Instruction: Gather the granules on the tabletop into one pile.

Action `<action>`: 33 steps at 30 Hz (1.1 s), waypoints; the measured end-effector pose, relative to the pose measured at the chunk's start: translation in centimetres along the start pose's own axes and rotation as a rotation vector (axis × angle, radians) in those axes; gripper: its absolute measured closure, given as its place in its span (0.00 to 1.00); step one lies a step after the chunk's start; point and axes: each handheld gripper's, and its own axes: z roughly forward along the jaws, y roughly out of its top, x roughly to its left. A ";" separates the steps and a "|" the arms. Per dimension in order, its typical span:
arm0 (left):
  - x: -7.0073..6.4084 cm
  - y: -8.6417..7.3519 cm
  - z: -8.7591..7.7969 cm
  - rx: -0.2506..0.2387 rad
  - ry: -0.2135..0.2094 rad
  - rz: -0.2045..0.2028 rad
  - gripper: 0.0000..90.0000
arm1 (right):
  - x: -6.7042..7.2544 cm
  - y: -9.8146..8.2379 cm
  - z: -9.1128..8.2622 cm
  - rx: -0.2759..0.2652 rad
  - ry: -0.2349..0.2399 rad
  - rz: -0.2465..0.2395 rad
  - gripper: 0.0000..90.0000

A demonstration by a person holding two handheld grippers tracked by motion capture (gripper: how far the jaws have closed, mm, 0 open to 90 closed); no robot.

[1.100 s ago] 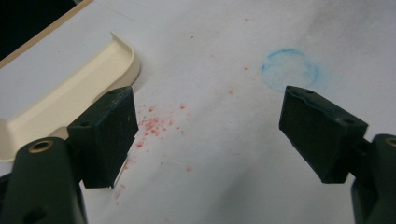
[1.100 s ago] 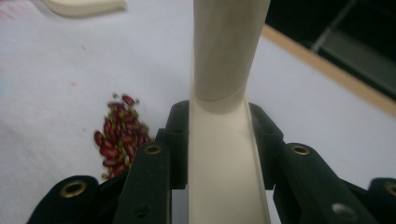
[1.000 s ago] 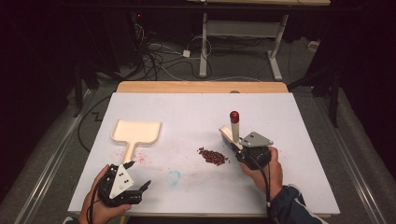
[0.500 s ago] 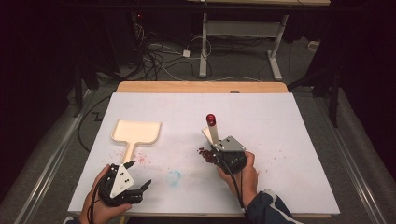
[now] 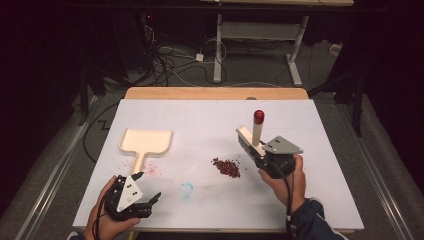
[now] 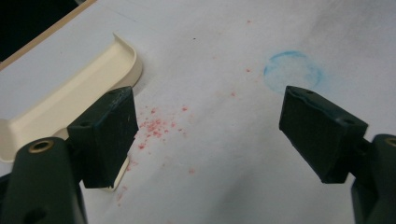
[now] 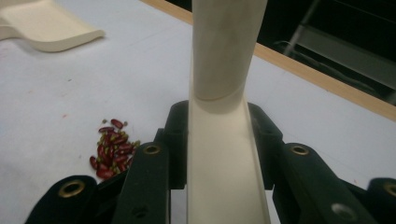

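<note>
Brush [image 7: 224, 93] top beyond frame edge

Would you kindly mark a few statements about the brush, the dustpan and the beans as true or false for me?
1. The right claw is shut on the brush. True.
2. The beans lie inside the dustpan. False: they lie in a small pile on the white table, apart from the dustpan.
3. The left claw holds the dustpan's handle. False: its jaws stand open with nothing between them.
4. The brush handle has a red tip. True.
5. The dustpan lies to the left of the beans in the high view. True.
</note>
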 end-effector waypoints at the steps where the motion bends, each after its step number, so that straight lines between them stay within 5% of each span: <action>1: 0.0 0.0 0.0 0.000 -0.001 0.000 0.21 | -0.6 -0.1 -0.5 -0.004 0.007 -0.005 0.75; 5: 0.1 0.0 0.1 0.003 0.000 0.001 0.21 | -2.6 -0.5 -2.4 -0.016 0.066 -0.015 0.75; 7: 0.1 -0.1 0.1 0.005 0.002 -0.003 0.21 | -3.5 -0.8 -3.4 -0.003 0.139 -0.030 0.75; 14: 0.3 -0.2 0.2 0.015 0.000 -0.005 0.21 | -5.3 -2.3 -6.7 0.021 0.286 -0.075 0.74; 24: 0.3 -0.2 0.4 0.026 -0.009 -0.008 0.21 | -7.2 -4.4 -8.5 0.121 0.460 -0.065 0.74; 29: 0.2 -0.2 0.4 0.031 -0.016 -0.004 0.21 | -7.7 -5.2 -7.0 0.197 0.494 -0.070 0.74; 33: 0.2 -0.2 0.6 0.035 -0.023 0.003 0.21 | -8.4 -5.7 -5.3 0.254 0.442 -0.067 0.73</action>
